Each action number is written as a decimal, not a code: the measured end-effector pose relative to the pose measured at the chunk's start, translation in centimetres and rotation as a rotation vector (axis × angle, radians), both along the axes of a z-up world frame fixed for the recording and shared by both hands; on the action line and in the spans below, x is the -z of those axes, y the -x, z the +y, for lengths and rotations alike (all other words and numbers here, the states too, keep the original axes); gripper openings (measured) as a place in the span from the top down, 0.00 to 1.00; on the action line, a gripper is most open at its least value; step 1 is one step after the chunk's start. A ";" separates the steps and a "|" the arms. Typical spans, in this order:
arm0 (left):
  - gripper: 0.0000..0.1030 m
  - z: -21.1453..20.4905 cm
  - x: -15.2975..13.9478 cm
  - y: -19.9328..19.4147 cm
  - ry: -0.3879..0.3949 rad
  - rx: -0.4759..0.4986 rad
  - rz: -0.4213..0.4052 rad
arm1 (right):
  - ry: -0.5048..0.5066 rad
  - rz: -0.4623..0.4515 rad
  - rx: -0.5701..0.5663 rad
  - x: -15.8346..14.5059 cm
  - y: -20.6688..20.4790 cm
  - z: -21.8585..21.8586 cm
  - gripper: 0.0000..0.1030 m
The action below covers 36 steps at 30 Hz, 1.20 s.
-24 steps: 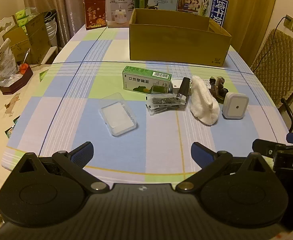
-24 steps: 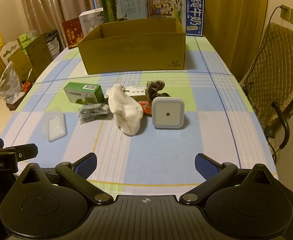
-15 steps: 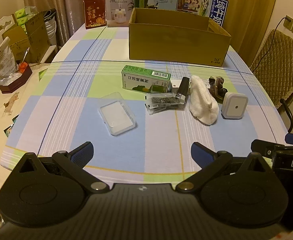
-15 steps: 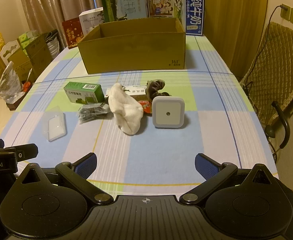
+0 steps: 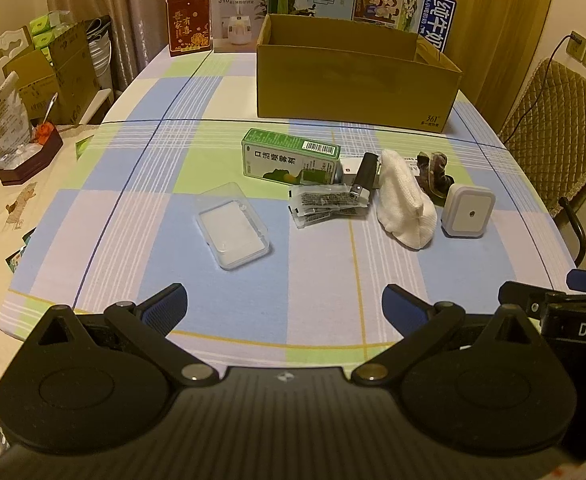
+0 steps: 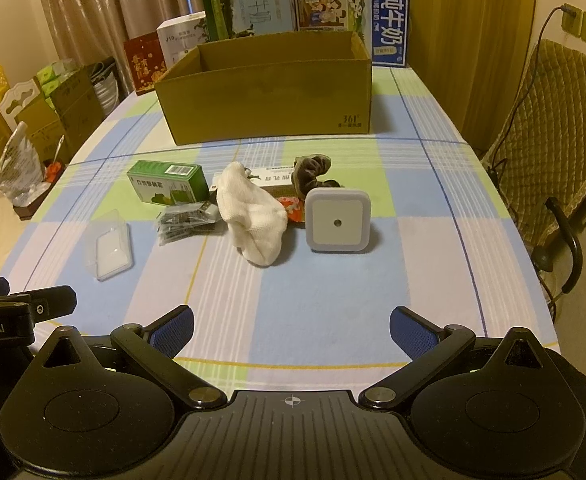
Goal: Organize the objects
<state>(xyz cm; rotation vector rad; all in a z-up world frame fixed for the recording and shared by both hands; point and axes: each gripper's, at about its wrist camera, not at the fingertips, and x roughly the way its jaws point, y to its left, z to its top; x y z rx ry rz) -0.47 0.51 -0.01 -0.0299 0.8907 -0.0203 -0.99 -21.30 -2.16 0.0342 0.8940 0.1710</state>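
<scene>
Both units are hovering over the near edge of the bench (image 5: 253, 296), which is wearing a checked cloth. Left hand-held gripper (image 5: 284, 306): jaws are standing wide apart, released, gripping nothing. Right hand-held gripper (image 6: 291, 327): likewise spread and empty.

Items are lying in a loose row across mid-bench, well apart from both grippers. From the left view, left to right:
- clear plastic case (image 5: 233, 226), lying flat and alone, apart from the others
- green carton (image 5: 291, 157), lying on its side
- packet of dark contents (image 5: 325, 205), sitting just in front of the carton
- small black and silver cylinder (image 5: 363, 178), touching the packet's right end
- white cloth (image 5: 405, 200), bunched in a heap
- dark crumpled thing (image 5: 433, 174), sitting behind the cloth; cannot tell what it is
- square white night light (image 5: 469, 216), standing upright at the right end of the row, just beside the cloth

An open cardboard box (image 5: 353, 80) is sitting farther back, behind the row. Cannot see into it fully from the right view; the visible interior wall is bare.
</scene>
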 end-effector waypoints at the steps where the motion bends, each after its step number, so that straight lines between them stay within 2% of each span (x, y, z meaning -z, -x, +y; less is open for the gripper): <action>1: 0.01 0.0 0.0 0.0 0.001 0.000 0.000 | 0.001 0.000 0.000 0.0 0.0 0.0 0.02; 36: 0.01 0.8 1.0 -0.9 0.029 0.007 0.032 | 0.007 0.040 -0.002 1.1 -1.2 0.2 0.02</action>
